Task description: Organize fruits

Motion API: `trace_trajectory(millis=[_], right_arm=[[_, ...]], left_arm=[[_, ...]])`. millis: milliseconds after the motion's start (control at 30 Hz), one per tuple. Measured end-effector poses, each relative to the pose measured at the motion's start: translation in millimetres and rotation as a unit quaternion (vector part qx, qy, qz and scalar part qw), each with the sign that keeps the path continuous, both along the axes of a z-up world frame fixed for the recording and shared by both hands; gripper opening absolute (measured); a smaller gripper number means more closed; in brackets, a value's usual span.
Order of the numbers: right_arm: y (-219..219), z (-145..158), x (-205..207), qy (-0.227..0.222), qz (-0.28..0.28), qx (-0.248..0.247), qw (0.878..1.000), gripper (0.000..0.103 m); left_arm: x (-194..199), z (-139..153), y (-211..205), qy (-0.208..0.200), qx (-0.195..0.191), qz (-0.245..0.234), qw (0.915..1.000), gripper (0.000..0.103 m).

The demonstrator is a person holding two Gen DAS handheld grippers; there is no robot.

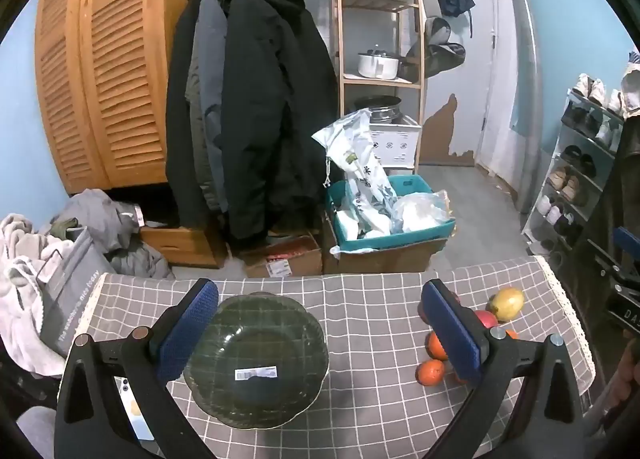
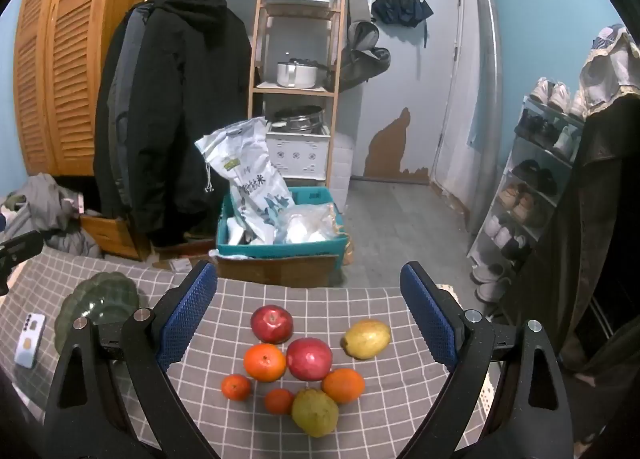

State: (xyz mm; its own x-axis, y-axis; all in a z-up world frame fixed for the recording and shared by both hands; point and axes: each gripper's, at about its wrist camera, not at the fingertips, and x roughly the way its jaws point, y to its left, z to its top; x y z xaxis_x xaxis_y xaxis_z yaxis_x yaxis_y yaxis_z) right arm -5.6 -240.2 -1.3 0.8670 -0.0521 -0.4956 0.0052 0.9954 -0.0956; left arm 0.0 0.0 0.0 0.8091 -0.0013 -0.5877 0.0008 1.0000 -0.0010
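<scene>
A dark green glass bowl (image 1: pixel 256 359) sits on the grey checked tablecloth (image 1: pixel 372 311), under and between the fingers of my open left gripper (image 1: pixel 318 323), which holds nothing. In the right wrist view a cluster of fruit lies on the cloth: two red apples (image 2: pixel 272 323) (image 2: pixel 309 359), several oranges (image 2: pixel 265 362), a yellow-green pear (image 2: pixel 366 339) and a greenish pear (image 2: pixel 315 411). My right gripper (image 2: pixel 308 299) hovers open above this cluster, empty. The bowl (image 2: pixel 100 305) is at the left there. Some fruit (image 1: pixel 507 303) shows right of the left gripper.
A white phone (image 2: pixel 30 339) lies on the cloth left of the bowl. Beyond the table's far edge stand a cardboard box with a teal crate (image 2: pixel 280 247), hanging coats (image 1: pixel 256 119), a wooden shelf (image 2: pixel 296 59) and a shoe rack (image 2: pixel 532 187).
</scene>
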Motion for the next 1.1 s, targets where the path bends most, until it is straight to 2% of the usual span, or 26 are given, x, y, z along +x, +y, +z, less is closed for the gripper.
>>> trace_trajectory(millis=[500, 567, 1100], right_arm=[[-3, 5, 3, 0.005, 0.000, 0.001, 1.000, 0.091], [3, -2, 3, 0.005, 0.000, 0.001, 1.000, 0.091], [4, 0, 4, 0.009, 0.000, 0.001, 1.000, 0.091]], left_arm=[[10, 4, 2, -0.009, 0.007, 0.004, 0.9999, 0.103], [0, 3, 5, -0.017, 0.007, 0.008, 0.9998, 0.103], [-3, 2, 6, -0.017, 0.010, 0.009, 0.9998, 0.103]])
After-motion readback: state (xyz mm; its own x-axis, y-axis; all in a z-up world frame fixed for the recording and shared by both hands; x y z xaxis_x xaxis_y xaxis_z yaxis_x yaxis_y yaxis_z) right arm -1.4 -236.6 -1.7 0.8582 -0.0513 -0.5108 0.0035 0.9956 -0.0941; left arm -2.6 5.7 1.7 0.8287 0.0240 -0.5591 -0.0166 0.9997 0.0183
